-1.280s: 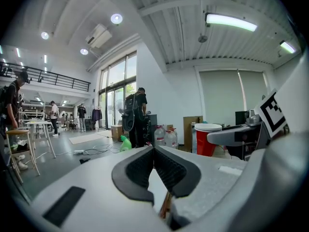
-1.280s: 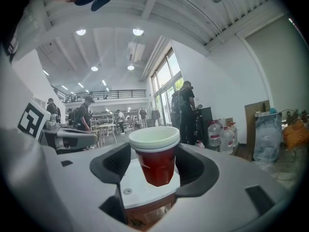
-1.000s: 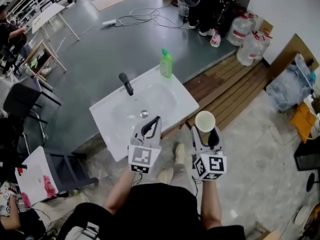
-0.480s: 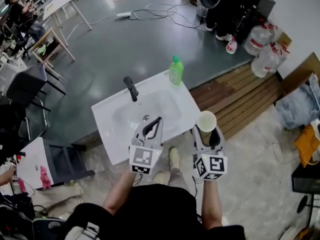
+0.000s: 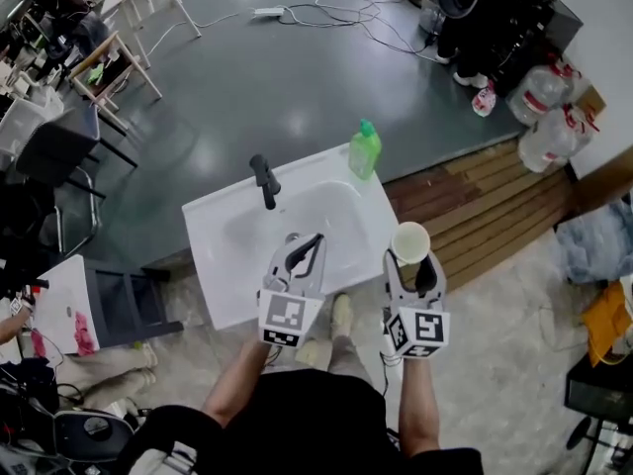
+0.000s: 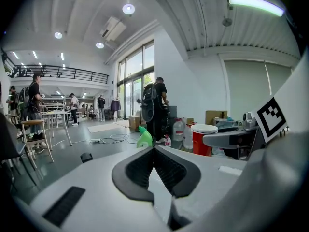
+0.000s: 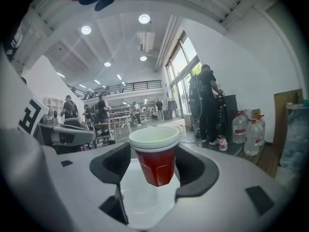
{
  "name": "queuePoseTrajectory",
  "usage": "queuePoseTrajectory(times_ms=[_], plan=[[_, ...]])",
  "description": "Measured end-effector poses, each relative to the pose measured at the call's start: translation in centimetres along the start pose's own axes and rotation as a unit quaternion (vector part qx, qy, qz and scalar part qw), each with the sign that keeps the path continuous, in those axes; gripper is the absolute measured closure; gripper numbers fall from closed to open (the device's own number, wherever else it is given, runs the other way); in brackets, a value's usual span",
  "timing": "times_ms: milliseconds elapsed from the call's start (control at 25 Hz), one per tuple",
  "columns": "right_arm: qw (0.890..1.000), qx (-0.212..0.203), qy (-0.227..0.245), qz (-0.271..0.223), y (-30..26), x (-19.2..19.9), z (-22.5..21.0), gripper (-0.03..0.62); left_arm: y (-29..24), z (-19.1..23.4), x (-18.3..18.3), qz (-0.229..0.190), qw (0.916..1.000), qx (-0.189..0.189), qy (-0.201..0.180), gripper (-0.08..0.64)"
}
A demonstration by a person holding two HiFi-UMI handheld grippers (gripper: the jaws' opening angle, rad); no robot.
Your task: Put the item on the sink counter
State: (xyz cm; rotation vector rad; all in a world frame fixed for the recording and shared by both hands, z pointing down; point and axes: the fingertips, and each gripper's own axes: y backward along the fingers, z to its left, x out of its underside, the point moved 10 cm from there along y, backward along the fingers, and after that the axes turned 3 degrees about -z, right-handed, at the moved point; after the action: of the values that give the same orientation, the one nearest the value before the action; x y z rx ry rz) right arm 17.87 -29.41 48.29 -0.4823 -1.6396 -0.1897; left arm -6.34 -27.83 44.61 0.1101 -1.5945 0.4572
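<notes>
A red plastic cup with a white inside stands upright between the jaws of my right gripper, which is shut on it. In the head view the cup hangs just off the right front corner of the white sink counter. My left gripper hovers over the front of the basin. Its jaws are shut with nothing between them, and the dark pads meet at the tips. The cup also shows to the right in the left gripper view.
A black faucet stands at the back of the basin and a green soap bottle on the back right corner. Wooden pallets lie to the right, water jugs beyond them. Chairs and people stand at the far left.
The sink counter has shifted nearer and lower in the head view as the person comes closer. Both grippers keep their pose, and the cup stays in the right one.
</notes>
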Motion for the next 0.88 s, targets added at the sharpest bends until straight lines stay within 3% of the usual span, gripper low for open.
queuePoseTrajectory(times_ms=[880], plan=[[0.998, -0.049, 0.007, 0.049, -10.1, 3.5, -4.2, 0.302, -8.1, 2.2, 3.3, 0.048, 0.9976, -0.031, 0.041, 0.557]])
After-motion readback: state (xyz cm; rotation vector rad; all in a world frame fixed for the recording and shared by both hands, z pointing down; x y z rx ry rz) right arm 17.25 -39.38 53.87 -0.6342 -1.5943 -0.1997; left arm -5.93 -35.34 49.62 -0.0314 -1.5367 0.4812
